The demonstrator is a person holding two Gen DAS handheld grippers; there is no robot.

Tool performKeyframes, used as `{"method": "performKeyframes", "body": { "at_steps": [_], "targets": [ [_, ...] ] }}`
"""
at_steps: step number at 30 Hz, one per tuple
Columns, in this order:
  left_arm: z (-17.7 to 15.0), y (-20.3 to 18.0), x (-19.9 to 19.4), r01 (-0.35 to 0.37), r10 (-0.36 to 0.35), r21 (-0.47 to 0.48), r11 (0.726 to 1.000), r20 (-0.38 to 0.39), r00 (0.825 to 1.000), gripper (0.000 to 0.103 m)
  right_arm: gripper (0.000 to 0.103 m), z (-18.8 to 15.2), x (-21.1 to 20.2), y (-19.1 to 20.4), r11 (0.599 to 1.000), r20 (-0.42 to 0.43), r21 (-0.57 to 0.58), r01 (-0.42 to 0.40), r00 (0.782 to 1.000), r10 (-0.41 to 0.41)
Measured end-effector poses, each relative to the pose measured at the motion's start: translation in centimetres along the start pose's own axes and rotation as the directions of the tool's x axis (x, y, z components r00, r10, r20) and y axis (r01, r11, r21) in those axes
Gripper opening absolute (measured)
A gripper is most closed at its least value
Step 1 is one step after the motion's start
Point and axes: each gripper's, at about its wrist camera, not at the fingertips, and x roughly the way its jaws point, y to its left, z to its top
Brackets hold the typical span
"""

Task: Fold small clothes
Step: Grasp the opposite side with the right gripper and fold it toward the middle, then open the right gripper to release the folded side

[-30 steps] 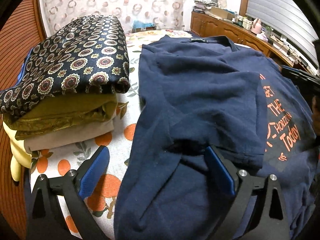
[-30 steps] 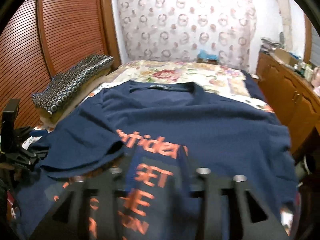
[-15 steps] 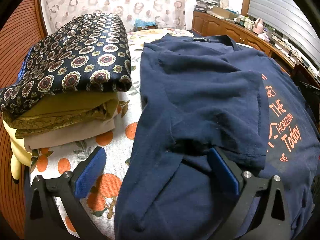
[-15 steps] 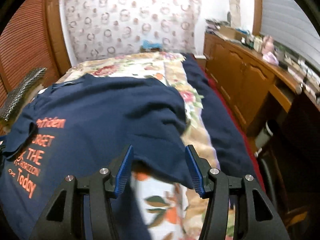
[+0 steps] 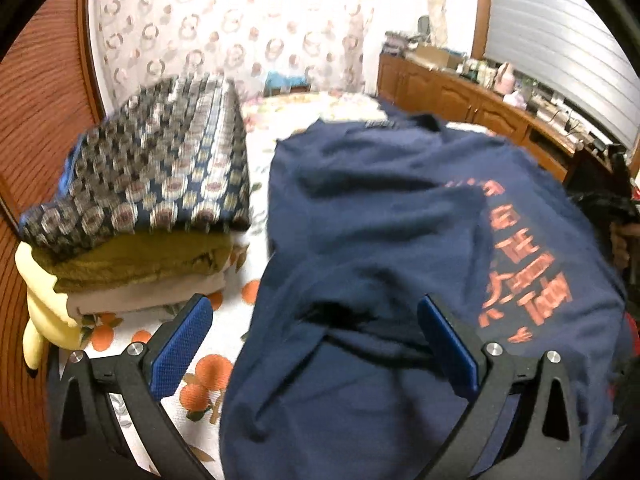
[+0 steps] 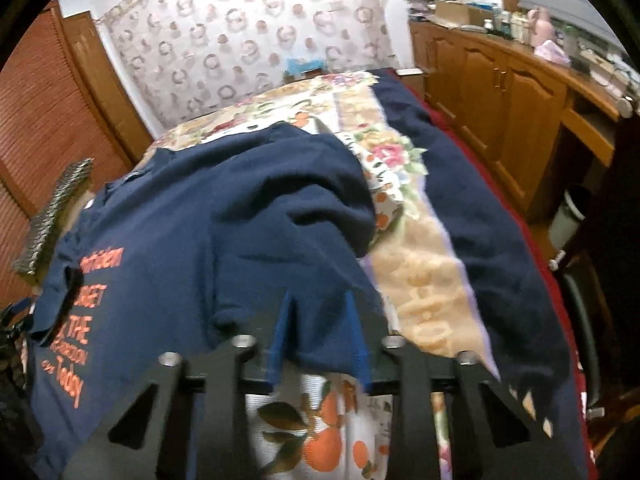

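So the navy t-shirt (image 5: 372, 216) is lying spread across the bed, filling most of the centre and right of the left wrist view, with its orange lettering (image 5: 524, 264) running down the right side. The left gripper (image 5: 316, 344) is sitting at the bottom of the frame with its blue pads (image 5: 182, 346) spread wide apart, gripping nothing, and the shirt's lower part is lying between them. Over in the left half of that frame a stack of folded clothes (image 5: 136, 216) is resting on the orange-print sheet (image 5: 208, 372), just beside the shirt, with a dark patterned piece on top.

In the right wrist view, the right gripper (image 6: 320, 344) is at the bottom centre with its blue fingers (image 6: 280, 340) pulled in close together, pinching the shirt's (image 6: 224, 232) edge. The fabric is bunching up in the middle of the frame. A wooden cabinet (image 6: 500, 88) is lining the upper right. Both views are pretty blurry, honestly.
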Motion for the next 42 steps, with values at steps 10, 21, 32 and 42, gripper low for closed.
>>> {"method": "performKeyframes", "body": {
  "at_steps": [10, 21, 32, 42],
  "targets": [
    [1.5, -3.6, -2.5, 0.068, -0.07, 0.025, 0.997, 0.088, 0.994, 0.103, 0.002, 1.6, -4.1, 4.7, 0.977, 0.196, -0.178, 0.115, 0.977, -0.079],
    [1.8, -5.3, -3.1, 0.109, -0.106, -0.014, 0.994, 0.132, 0.986, 0.103, 0.002, -2.5, -4.1, 13.5, 0.923, 0.138, -0.382, -0.032, 0.986, 0.091],
    [1.5, -6.4, -3.5, 0.094, -0.094, 0.006, 0.996, 0.142, 0.985, 0.103, 0.013, -5.3, -3.7, 12.9, 0.934, 0.062, -0.354, -0.049, 0.995, 0.076],
    [1.3, -6.8, -3.2, 0.093, -0.094, 0.013, 0.996, 0.132, 0.987, 0.103, 0.056, -4.9, -1.5, 14.7, 0.936, 0.024, -0.353, 0.007, 1.0, 0.002]
  ]
}}
